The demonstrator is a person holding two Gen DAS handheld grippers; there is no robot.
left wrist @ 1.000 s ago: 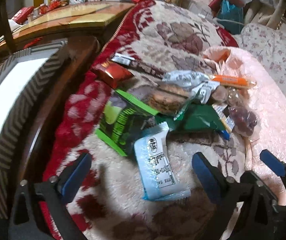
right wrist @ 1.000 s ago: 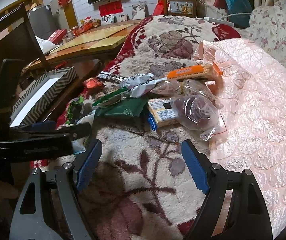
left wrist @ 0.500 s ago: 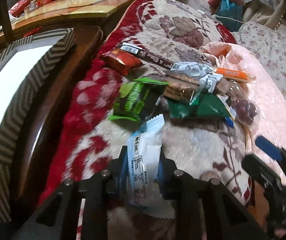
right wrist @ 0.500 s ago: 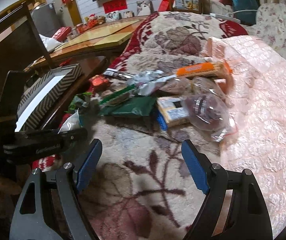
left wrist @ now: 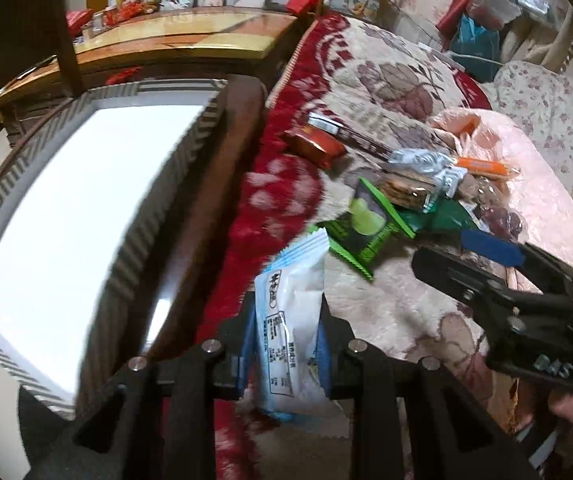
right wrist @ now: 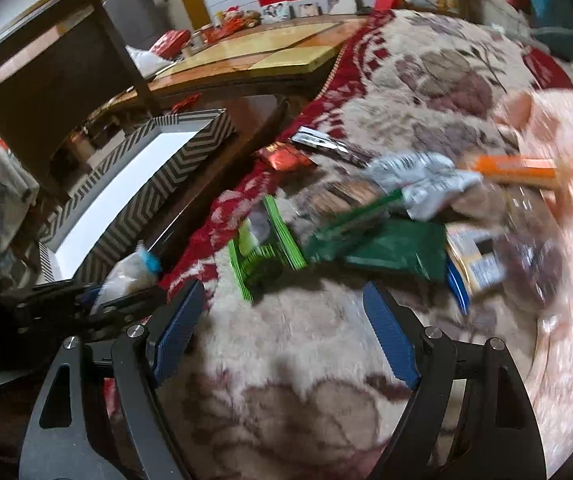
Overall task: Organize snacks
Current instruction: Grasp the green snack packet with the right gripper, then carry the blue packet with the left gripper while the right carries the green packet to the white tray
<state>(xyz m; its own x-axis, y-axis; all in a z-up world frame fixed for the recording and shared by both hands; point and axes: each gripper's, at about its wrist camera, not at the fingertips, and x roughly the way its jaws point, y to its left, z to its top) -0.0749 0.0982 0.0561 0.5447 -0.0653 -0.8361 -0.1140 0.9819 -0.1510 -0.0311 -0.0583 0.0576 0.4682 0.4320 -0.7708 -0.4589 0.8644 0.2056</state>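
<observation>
left claw point(left wrist: 284, 344): clamped shut, angled down | right claw point(right wrist: 286, 336): jaws spread wide

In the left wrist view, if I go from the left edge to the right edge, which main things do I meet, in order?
Chevron-patterned box → blue-white snack packet in the left gripper → green snack packet → right gripper
</observation>
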